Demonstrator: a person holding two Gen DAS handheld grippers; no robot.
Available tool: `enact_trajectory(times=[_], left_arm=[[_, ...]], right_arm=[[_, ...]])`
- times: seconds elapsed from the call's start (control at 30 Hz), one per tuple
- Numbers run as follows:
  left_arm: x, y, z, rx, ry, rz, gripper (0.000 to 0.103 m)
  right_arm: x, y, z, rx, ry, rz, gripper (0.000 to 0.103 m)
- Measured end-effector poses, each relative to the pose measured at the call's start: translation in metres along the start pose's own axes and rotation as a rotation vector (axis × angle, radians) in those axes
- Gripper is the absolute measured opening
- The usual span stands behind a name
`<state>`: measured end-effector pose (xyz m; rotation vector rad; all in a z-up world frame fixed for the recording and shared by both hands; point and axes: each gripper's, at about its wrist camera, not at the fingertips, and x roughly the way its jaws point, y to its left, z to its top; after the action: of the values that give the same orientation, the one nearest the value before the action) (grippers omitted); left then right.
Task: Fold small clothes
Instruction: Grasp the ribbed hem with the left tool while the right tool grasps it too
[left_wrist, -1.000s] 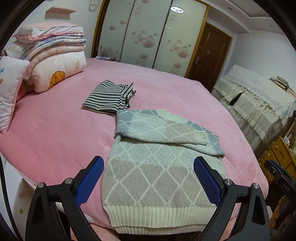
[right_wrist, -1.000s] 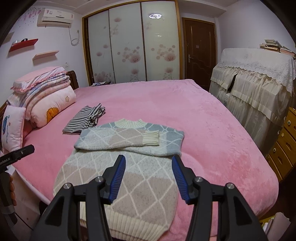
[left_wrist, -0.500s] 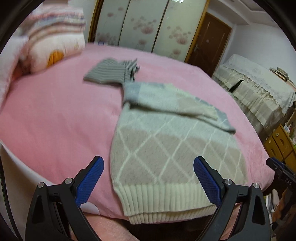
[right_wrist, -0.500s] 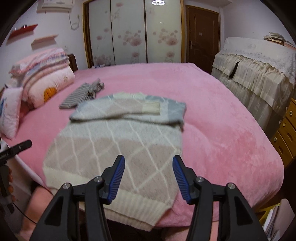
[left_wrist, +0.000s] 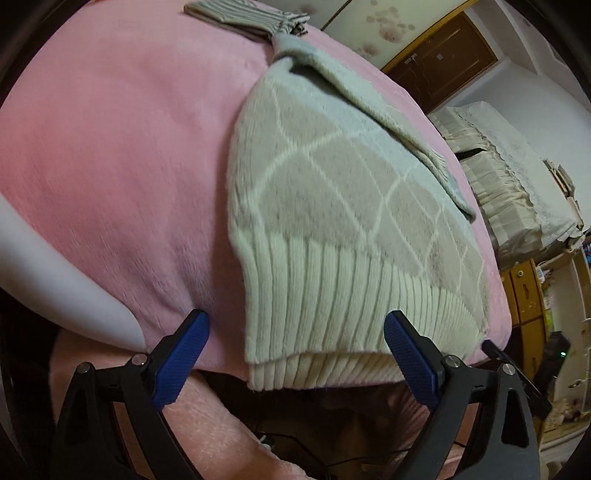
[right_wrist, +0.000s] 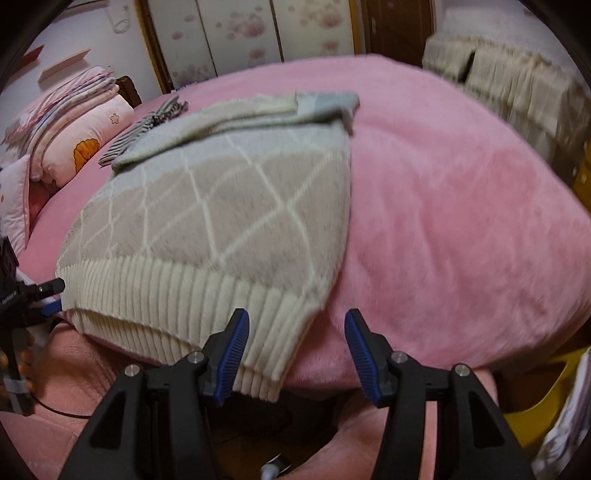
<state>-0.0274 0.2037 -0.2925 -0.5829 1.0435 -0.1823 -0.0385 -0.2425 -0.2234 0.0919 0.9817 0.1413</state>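
A grey and pale blue diamond-pattern sweater (left_wrist: 332, 192) lies flat on the pink bed, sleeves folded across its chest, its cream ribbed hem (left_wrist: 332, 325) hanging at the bed's near edge. It also shows in the right wrist view (right_wrist: 221, 206). My left gripper (left_wrist: 295, 347) is open, its blue pads either side of the hem's left corner, just short of it. My right gripper (right_wrist: 295, 350) is open at the hem's right corner (right_wrist: 273, 339), the corner between the pads.
A folded striped garment (left_wrist: 243, 14) lies beyond the sweater's collar. Stacked pillows and quilts (right_wrist: 74, 122) sit at the bed's far left. A cloth-covered cabinet (left_wrist: 517, 177) and wooden drawers (left_wrist: 524, 295) stand to the right. The other gripper's handle (right_wrist: 14, 295) shows at left.
Both grippers have dropped and moved in close to the sweater's hem at the bed edge, left at the left corner, right at the right corner. Both jaws stayed open.
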Motion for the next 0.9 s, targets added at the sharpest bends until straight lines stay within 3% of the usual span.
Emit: enact_trajectory(times=[0.13, 0.27, 0.4, 0.53, 0.6, 0.77, 0.87, 0.9], left_arm=[[0.002, 0.001, -0.003, -0.003, 0.0, -0.03, 0.094], [0.006, -0.003, -0.006, -0.004, 0.019, -0.069, 0.082], [0.008, -0.004, -0.005, -0.032, 0.025, -0.095, 0.082], [0.007, 0.001, -0.006, -0.061, 0.029, -0.136, 0.081], [0.006, 0.007, -0.006, -0.079, 0.037, -0.152, 0.068], [0.008, 0.019, -0.008, -0.14, 0.034, -0.187, 0.065], [0.009, 0.019, -0.008, -0.127, 0.038, -0.175, 0.065], [0.009, 0.018, -0.007, -0.12, 0.044, -0.169, 0.06]], right_arm=[[0.017, -0.01, -0.002, 0.055, 0.053, 0.036, 0.054], [0.032, -0.014, -0.004, 0.083, 0.103, 0.072, 0.054], [0.036, -0.012, -0.005, 0.078, 0.109, 0.096, 0.053], [0.039, -0.011, -0.005, 0.075, 0.119, 0.137, 0.04], [0.041, -0.011, -0.004, 0.08, 0.126, 0.17, 0.03], [0.044, -0.012, -0.002, 0.103, 0.139, 0.201, 0.029], [0.046, -0.016, -0.002, 0.123, 0.147, 0.221, 0.029], [0.046, -0.016, -0.001, 0.124, 0.147, 0.225, 0.029]])
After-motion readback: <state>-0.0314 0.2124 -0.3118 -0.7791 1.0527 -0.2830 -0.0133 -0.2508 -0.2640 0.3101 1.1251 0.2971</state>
